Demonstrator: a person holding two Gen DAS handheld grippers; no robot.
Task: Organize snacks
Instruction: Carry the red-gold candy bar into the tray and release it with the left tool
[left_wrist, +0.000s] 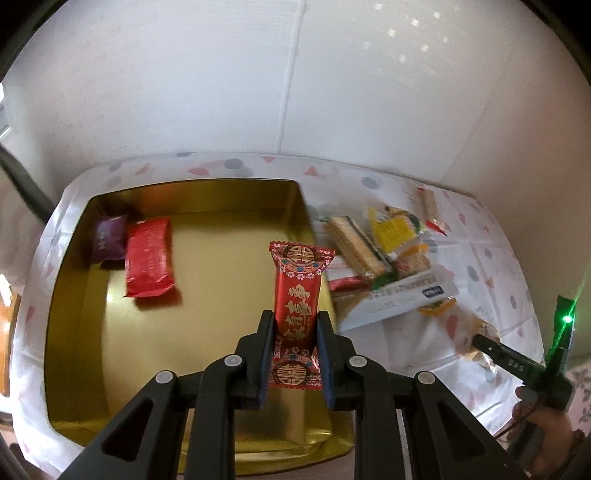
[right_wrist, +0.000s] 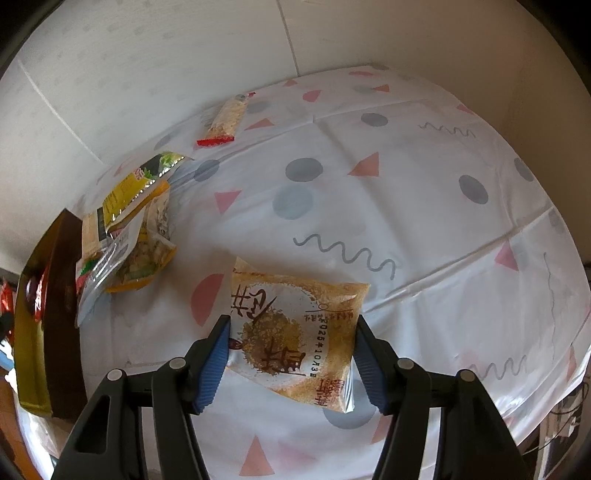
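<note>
Red snack bar (left_wrist: 295, 295) clamped upright in left gripper (left_wrist: 294, 332) (above gold tin (left_wrist: 207, 236)).

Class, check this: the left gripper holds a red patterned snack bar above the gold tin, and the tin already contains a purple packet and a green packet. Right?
Not quite. Beside the purple packet in the gold tin lies a red packet, not green, as the left wrist view shows. The left gripper does hold the red patterned snack bar.
</note>
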